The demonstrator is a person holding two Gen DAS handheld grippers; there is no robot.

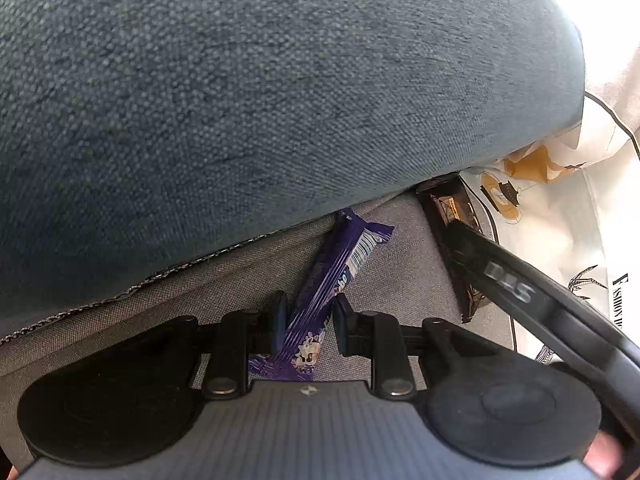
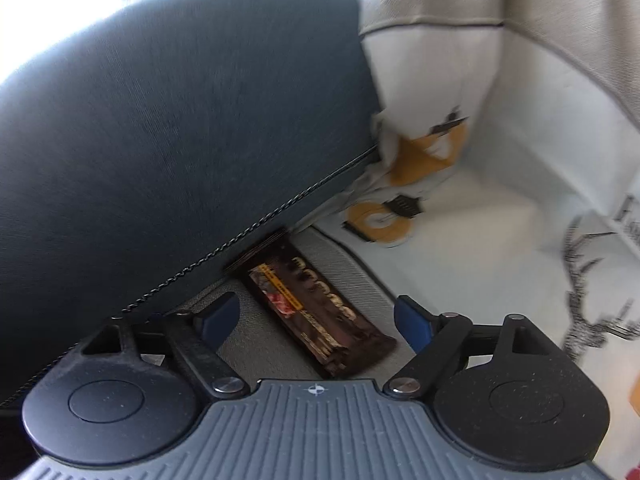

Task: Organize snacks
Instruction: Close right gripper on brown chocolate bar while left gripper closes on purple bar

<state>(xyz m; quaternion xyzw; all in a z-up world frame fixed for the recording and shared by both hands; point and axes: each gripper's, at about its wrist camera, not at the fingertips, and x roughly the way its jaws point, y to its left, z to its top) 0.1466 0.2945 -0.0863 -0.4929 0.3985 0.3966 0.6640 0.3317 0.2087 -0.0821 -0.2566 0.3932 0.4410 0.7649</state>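
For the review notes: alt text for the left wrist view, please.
The left gripper is shut on a purple snack bar lying on grey upholstery below a blue cushion. A dark brown bar lies right.

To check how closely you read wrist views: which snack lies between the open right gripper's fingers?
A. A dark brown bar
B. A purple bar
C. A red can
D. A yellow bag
A: the dark brown bar lies on the grey seat between the right gripper's spread fingers, untouched.
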